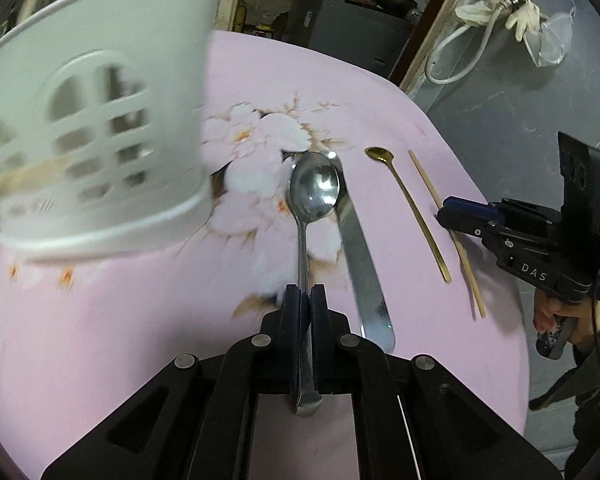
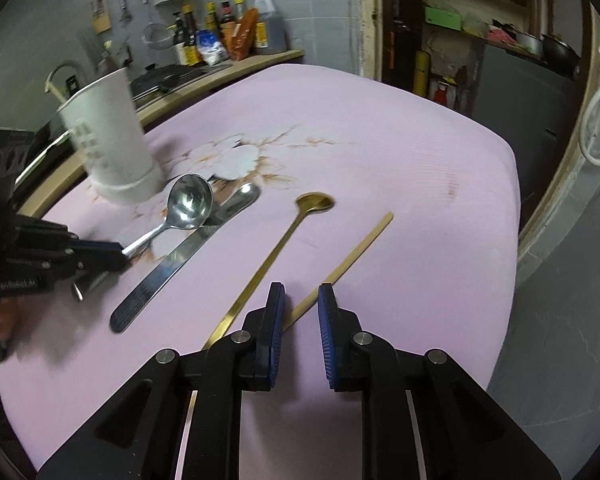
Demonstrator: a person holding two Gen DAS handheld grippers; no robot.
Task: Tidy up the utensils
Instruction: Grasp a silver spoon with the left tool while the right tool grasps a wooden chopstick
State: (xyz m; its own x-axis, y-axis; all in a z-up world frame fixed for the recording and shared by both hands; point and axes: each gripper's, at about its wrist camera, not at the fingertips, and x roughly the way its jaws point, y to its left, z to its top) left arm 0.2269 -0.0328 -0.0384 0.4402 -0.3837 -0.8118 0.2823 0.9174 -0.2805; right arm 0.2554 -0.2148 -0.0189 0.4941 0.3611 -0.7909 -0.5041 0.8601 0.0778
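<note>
The left gripper [image 1: 305,300] had its jaws pressed on the handle of the silver spoon [image 1: 314,190], bowl toward 12 o'clock; the white holder [image 1: 96,120] stood at 10 o'clock from it, near, so the left hand was nearer; the spoon looked shiny and lifted off the pink table [image 2: 380,140]; the right gripper [image 2: 302,308] kept its jaws narrowly spread over the chopstick [image 2: 360,248], pinching nothing.

Both grippers are black, with silver round screws on the linkages. The right gripper [image 2: 301,308] has blue ribbed pads [image 2: 329,336]. White "DAS" lettering and a green light mark its body, above a dark sleeve [image 1: 596,364].
</note>
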